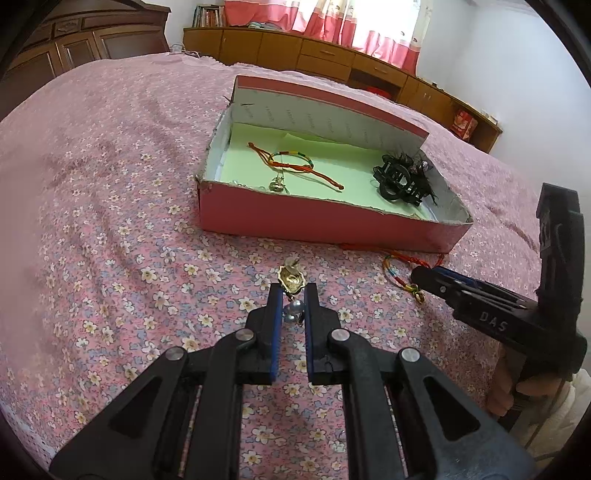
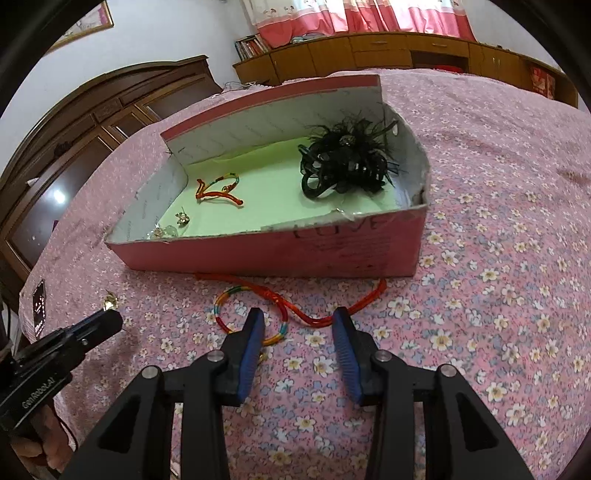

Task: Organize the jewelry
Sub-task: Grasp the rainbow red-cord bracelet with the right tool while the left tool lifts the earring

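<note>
Here, earring (image 1: 292, 281) between left fingers (image 1: 275, 306).

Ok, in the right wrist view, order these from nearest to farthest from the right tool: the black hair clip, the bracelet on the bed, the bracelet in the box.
1. Bracelet on the bed: just ahead of the right tool, outside the box.
2. Bracelet in the box: on the box's left side.
3. Black hair clip: far right corner of the box.

Daylight glowing through the curtains (image 1: 369, 26) and blowing out there, bedspread (image 1: 110, 184) lying evenly lit with soft faint shadows, glare shining on the wardrobe (image 2: 55, 195), fisheye bending edges, black corners vignetting, near fingers slightly softening.
</note>
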### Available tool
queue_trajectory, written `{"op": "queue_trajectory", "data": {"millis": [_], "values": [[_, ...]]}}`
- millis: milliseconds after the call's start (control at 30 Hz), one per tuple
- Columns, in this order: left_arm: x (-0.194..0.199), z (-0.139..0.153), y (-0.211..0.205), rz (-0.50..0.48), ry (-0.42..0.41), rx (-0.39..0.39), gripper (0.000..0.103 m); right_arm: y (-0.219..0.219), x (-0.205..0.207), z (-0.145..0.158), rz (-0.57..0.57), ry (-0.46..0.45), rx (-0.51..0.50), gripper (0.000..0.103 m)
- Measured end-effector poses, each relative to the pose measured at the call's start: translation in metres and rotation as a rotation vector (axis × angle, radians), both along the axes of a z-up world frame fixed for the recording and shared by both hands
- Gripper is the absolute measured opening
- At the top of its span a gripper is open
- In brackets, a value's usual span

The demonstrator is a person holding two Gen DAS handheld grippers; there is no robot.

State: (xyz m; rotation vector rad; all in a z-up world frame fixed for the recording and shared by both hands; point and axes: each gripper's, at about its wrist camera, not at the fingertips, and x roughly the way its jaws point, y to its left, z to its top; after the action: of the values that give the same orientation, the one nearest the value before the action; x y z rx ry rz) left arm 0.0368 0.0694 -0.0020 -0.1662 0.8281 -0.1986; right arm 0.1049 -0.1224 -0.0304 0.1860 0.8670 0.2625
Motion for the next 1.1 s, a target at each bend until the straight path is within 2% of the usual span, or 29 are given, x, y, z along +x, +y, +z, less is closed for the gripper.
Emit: {"op": "queue_trajectory", "data": {"millis": [67, 133, 267, 300, 633, 933, 1100], "values": [[0.000, 0.001, 0.000, 0.002, -0.001, -0.001, 0.002, 0.002, 0.003, -0.002, 0.004, 0.000, -0.010, 0.042], [-0.002, 0.002, 0.002, 0.005, -0.004, -0.002, 0.003, 0.005, 0.005, -0.004, 0.005, 0.002, -0.025, 0.036], [-0.004, 0.005, 0.004, 0.010, -0.006, -0.006, 0.002, 0.008, 0.007, -0.003, 0.019, 0.002, -0.029, 0.011], [-0.005, 0.005, 0.004, 0.011, -0.008, -0.007, 0.000, 0.009, 0.006, -0.003, 0.022, 0.001, -0.030, 0.010], [-0.012, 0.013, 0.005, 0.013, -0.028, -0.002, 0.000, 0.007, -0.018, 0.007, 0.043, -0.036, 0.005, 0.007], [-0.013, 0.013, 0.007, 0.021, -0.023, -0.011, 0.000, -0.008, -0.043, 0.033, 0.010, -0.106, 0.056, 0.007], [-0.017, 0.021, 0.006, 0.013, -0.047, -0.015, 0.000, -0.018, -0.051, 0.049, -0.005, -0.150, 0.088, 0.007]]}}
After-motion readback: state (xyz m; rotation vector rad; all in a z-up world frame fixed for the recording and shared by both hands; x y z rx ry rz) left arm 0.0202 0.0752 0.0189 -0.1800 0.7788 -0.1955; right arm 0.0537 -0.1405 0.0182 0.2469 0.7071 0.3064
